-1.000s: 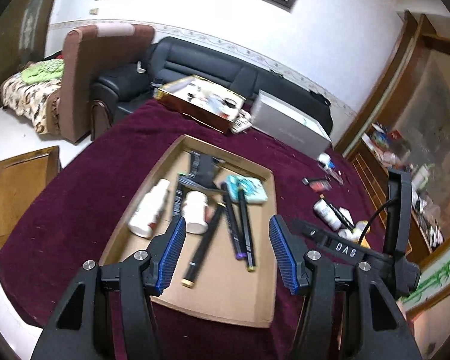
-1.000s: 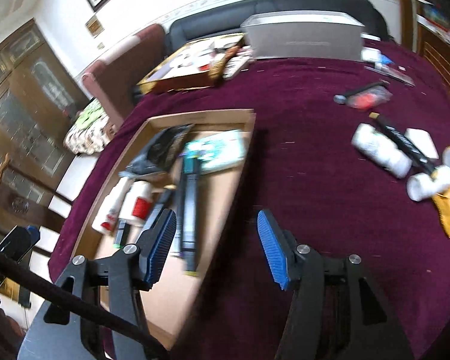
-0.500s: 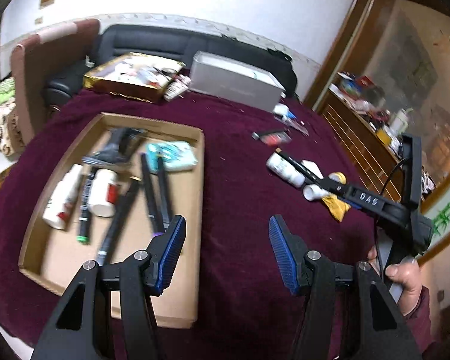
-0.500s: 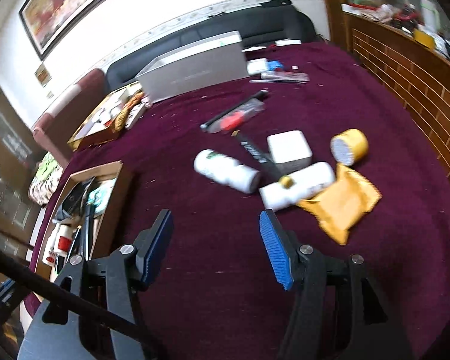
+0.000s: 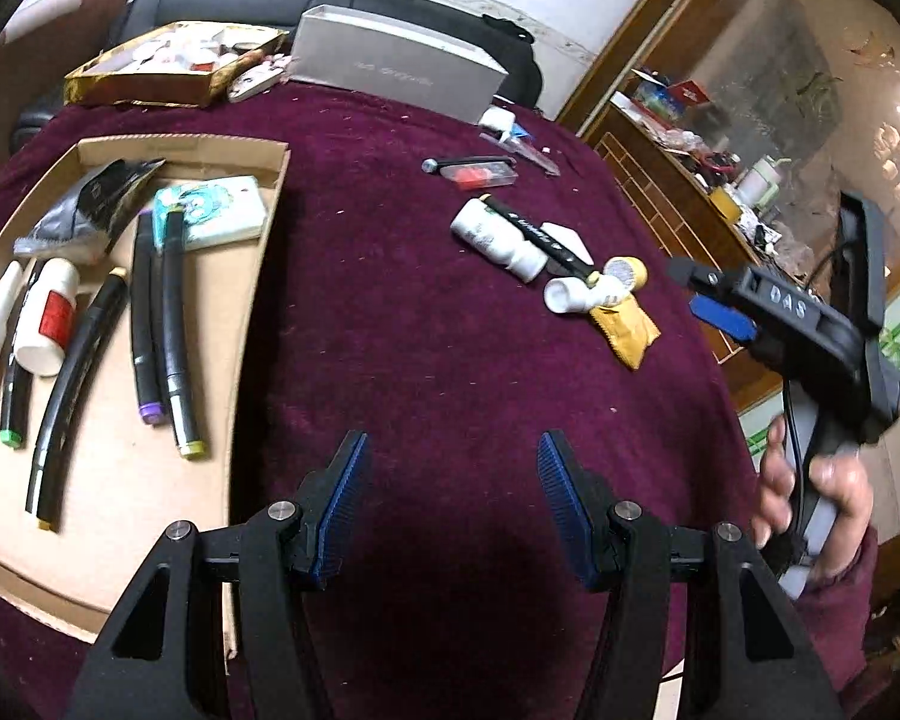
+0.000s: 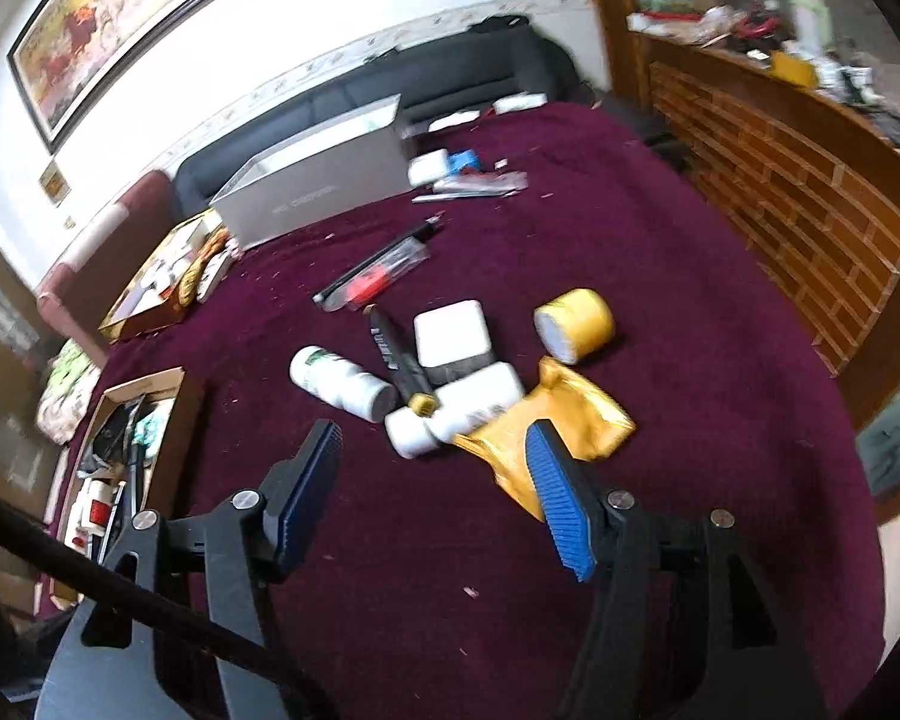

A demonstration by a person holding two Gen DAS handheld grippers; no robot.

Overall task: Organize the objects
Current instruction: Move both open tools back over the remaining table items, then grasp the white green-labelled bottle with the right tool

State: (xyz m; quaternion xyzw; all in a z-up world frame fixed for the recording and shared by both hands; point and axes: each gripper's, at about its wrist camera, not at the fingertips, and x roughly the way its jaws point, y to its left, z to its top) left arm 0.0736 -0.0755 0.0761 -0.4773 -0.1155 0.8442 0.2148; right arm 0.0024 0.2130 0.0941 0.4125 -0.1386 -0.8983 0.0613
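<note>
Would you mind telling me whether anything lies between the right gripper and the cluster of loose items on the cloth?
Nothing visible does. The right gripper, jaws opening and empty, faces bare maroon cloth up to the white bottle and yellow pouch. The black marker, though, lies across that bottle and the other white bottle, so lifting either would disturb it.

1. Table (image 5: 426, 360), maroon cloth.
2. Cardboard tray (image 5: 258, 276), left.
3. Grey box (image 5: 390, 63), gold box (image 5: 144, 87), far edge.
4. Bottles (image 6: 342, 381), marker (image 6: 396, 354), tape (image 6: 576, 324), pouch (image 6: 576, 414), clustered right.
</note>
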